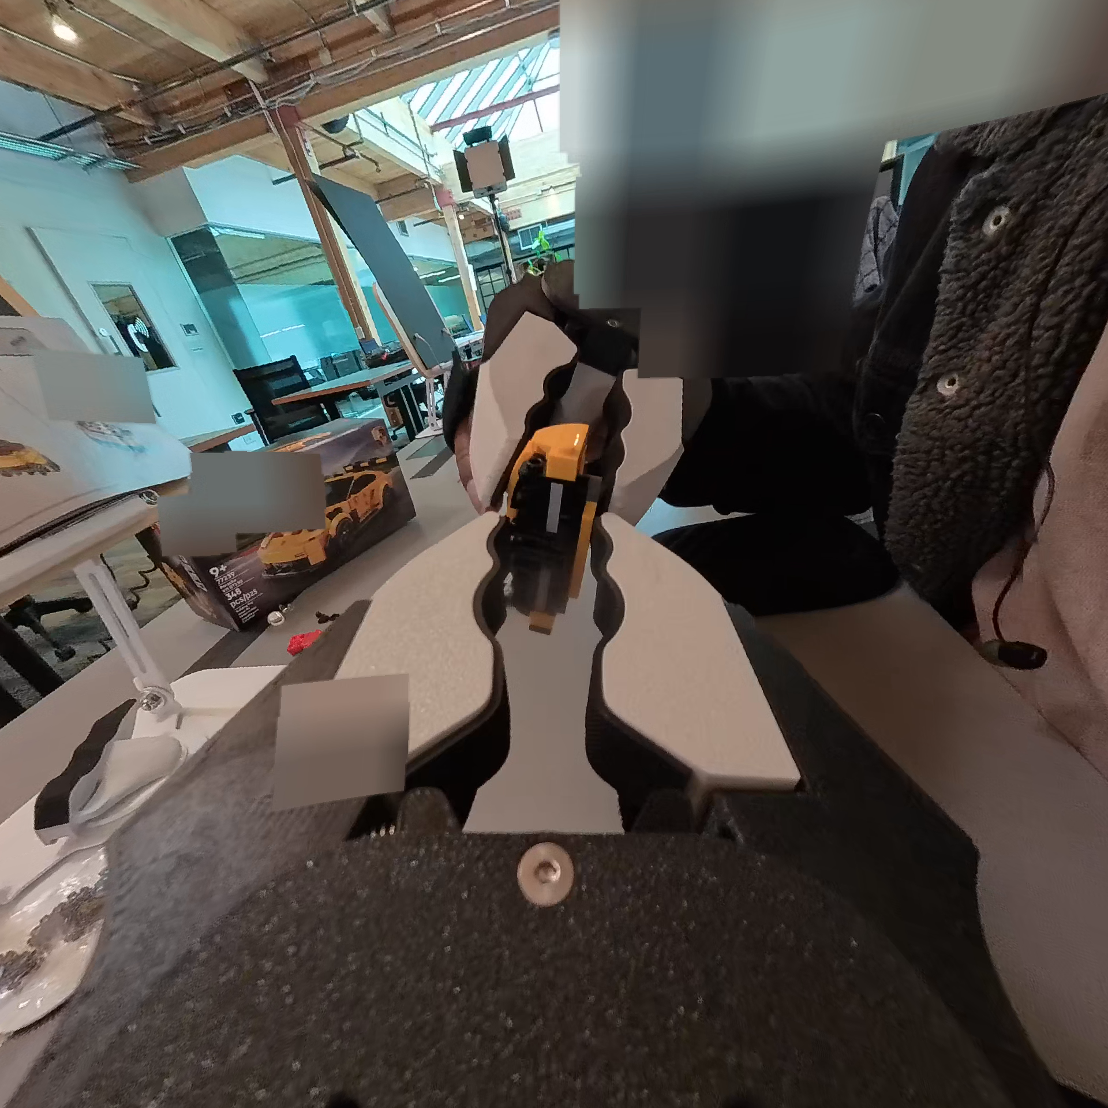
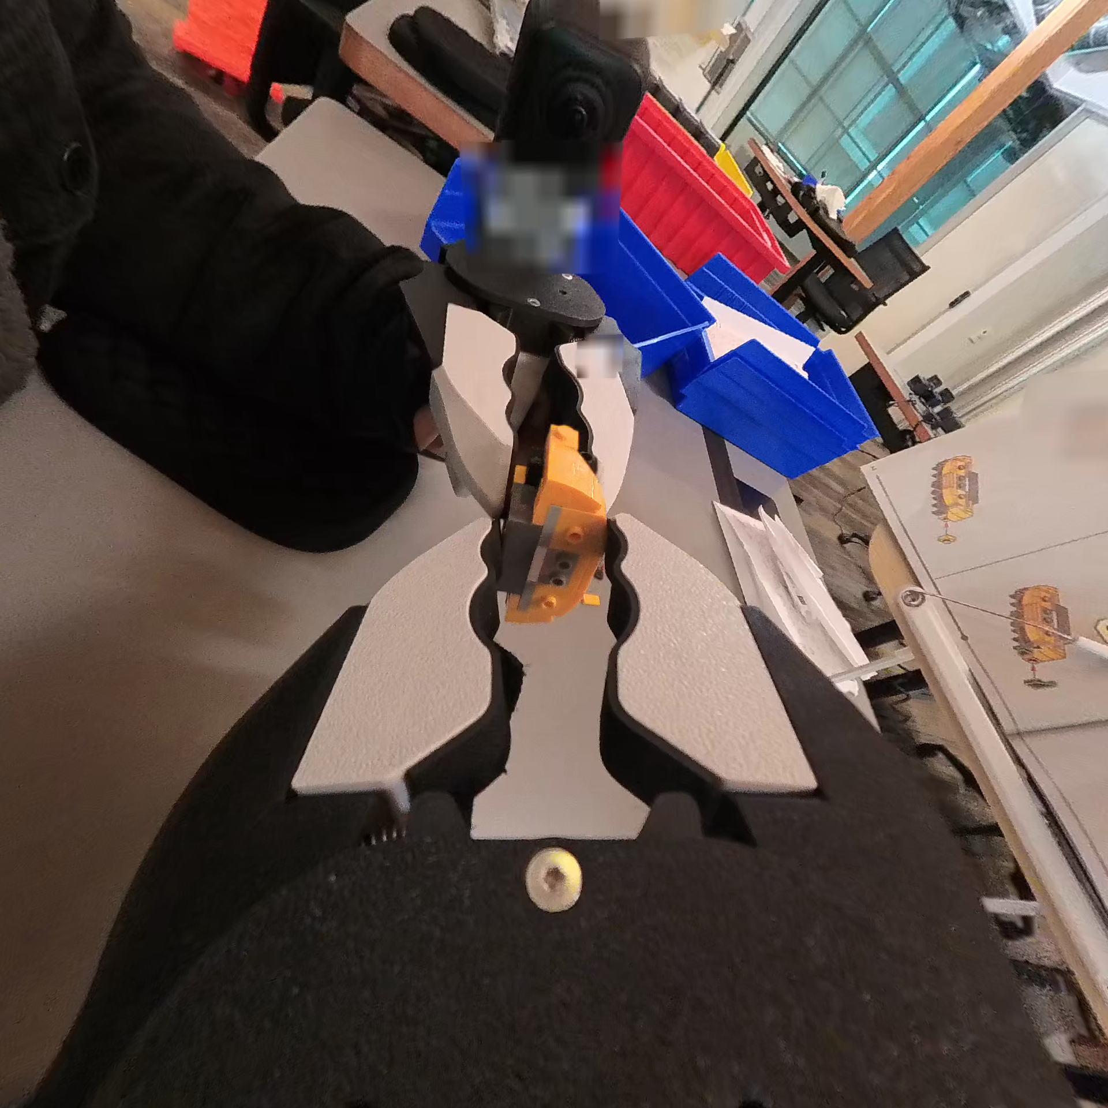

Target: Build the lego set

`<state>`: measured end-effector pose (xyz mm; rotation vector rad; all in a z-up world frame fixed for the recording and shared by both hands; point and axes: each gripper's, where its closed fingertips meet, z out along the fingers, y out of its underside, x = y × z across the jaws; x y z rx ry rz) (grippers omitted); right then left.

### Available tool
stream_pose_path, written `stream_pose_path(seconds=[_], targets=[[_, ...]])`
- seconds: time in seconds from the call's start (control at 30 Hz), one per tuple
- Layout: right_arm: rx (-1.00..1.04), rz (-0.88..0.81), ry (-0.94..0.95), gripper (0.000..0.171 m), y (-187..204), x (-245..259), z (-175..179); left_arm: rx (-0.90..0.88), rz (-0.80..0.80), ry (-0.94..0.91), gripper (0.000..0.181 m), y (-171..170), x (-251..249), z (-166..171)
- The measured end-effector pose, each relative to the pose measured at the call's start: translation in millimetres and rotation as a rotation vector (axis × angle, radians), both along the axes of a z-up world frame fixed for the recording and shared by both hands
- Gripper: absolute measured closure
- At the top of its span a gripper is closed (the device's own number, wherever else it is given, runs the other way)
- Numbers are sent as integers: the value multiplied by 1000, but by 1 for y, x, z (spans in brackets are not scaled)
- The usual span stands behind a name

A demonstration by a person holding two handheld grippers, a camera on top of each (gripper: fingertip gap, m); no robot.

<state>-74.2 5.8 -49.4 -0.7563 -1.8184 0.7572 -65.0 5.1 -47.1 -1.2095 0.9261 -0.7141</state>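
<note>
Both grippers clamp one yellow-and-black lego assembly [image 1: 548, 515] from opposite ends, held above the grey table [image 1: 72, 689]: left gripper [image 1: 542, 539] on one end, right gripper [image 2: 551, 539] on the other. Set box [image 1: 312, 515] sits well apart.

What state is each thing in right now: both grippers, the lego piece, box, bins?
Left gripper: shut on the yellow-and-black lego sub-assembly.
Right gripper: shut on the same sub-assembly.
Yellow-and-black lego sub-assembly: held off the table between both grippers.
Dark cardboard lego box: lying on the table.
Blue plastic bins: open-topped; one holds white paper.
</note>
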Motion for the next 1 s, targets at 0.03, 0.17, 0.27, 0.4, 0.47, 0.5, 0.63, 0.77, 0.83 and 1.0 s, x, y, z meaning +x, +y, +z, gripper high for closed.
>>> stream_pose_path(seconds=[0.03, 0.17, 0.27, 0.4, 0.47, 0.5, 0.63, 0.77, 0.83, 1.0], targets=[[-18, -1, 5, 138, 0, 0, 1, -6, 0, -13, 156, 0, 0, 1], [-124, 7, 27, 136, 4, -2, 5, -32, 1, -63, 156, 3, -4, 5], [-204, 18, 26, 131, 10, -1, 4, -48, -2, -89, 156, 3, -7, 7], [-262, 46, 31, 132, 8, -2, 4, -77, -33, -135, 156, 2, -8, 10], [-259, 56, 32, 135, 3, -3, 3, -85, -48, -139, 156, 1, -7, 9], [-259, 60, 39, 138, 1, -4, 3, -86, -49, -133, 156, 1, -6, 8], [-232, 52, 66, 139, -2, -5, 7, -69, -74, -158, 156, -3, -7, 10], [-91, 30, 79, 139, -6, -4, 9, 13, -67, -118, 155, -8, -6, 12], [-24, 9, 68, 140, -6, -3, 9, 40, -62, -103, 155, -9, -5, 12], [112, -44, 59, 140, -1, -3, 7, 102, -4, -58, 153, -5, -7, 9]])
